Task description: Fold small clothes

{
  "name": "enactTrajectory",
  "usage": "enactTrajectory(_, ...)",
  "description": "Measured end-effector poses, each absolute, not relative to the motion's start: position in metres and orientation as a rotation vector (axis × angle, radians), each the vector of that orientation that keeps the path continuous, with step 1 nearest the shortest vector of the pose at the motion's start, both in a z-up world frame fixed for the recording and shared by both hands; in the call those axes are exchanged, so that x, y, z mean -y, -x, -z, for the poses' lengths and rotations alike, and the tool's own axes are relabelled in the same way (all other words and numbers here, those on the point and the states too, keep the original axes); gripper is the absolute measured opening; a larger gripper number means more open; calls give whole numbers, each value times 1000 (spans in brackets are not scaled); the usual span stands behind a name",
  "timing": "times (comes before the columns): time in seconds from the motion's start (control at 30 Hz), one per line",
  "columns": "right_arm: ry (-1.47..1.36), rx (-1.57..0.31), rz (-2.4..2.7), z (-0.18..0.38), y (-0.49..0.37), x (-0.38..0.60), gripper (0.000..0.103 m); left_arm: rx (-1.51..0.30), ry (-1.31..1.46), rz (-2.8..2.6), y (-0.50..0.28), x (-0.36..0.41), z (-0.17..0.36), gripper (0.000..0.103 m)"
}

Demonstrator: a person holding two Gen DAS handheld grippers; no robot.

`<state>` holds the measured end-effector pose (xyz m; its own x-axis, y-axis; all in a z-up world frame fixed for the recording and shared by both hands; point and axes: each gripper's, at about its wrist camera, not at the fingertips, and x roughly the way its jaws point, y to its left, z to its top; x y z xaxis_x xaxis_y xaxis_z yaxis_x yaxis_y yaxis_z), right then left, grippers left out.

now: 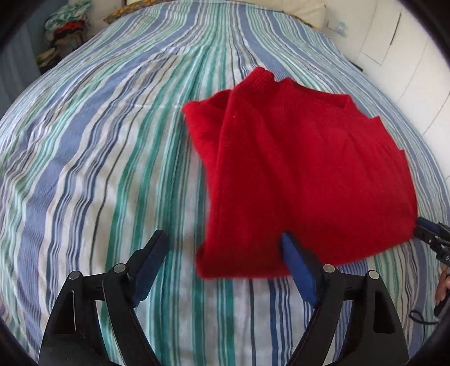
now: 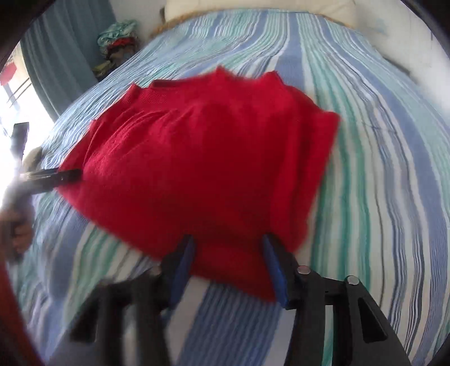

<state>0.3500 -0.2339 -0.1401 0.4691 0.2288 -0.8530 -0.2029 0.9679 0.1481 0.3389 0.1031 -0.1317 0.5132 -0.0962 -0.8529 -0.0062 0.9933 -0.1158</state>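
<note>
A red knitted sweater (image 1: 298,169) lies folded on the striped bed, sleeves turned in, collar at the far side. My left gripper (image 1: 225,239) is open just short of its near left hem; the right finger (image 1: 295,259) overlaps the hem edge, the left finger is over bare sheet. In the right wrist view the sweater (image 2: 202,157) fills the middle, blurred. My right gripper (image 2: 227,247) is open with both fingers astride the near hem. Its tip (image 1: 430,233) shows at the sweater's right corner in the left wrist view. The left gripper's tip (image 2: 56,177) shows at the sweater's left edge.
The bed sheet (image 1: 98,169) has blue, green and white stripes. A pile of clothes (image 1: 67,31) sits beyond the far left corner. A pillow (image 2: 253,8) lies at the head. White furniture (image 1: 407,70) stands to the right. A curtain (image 2: 62,56) hangs at the left.
</note>
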Motion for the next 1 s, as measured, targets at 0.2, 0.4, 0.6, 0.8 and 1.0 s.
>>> enactTrajectory(0.2,-17,-961,-233,101,-288,237,53,-945,15,-22,-285,-91,97,91)
enactTrajectory(0.4,-27,-979,-244,106,-246,217,53,-902,-36,-58,-265,-77,73,91)
enactTrajectory(0.6,-88,-962,-243,102,-217,202,54,-882,-41,-65,-247,-74,60,91)
enactTrajectory(0.8,-94,-953,-250,99,-199,192,59,-875,-40,-77,-240,-72,56,92)
enactTrajectory(1.0,-78,-960,-208,98,-194,193,70,-894,-59,-103,-235,-74,73,95)
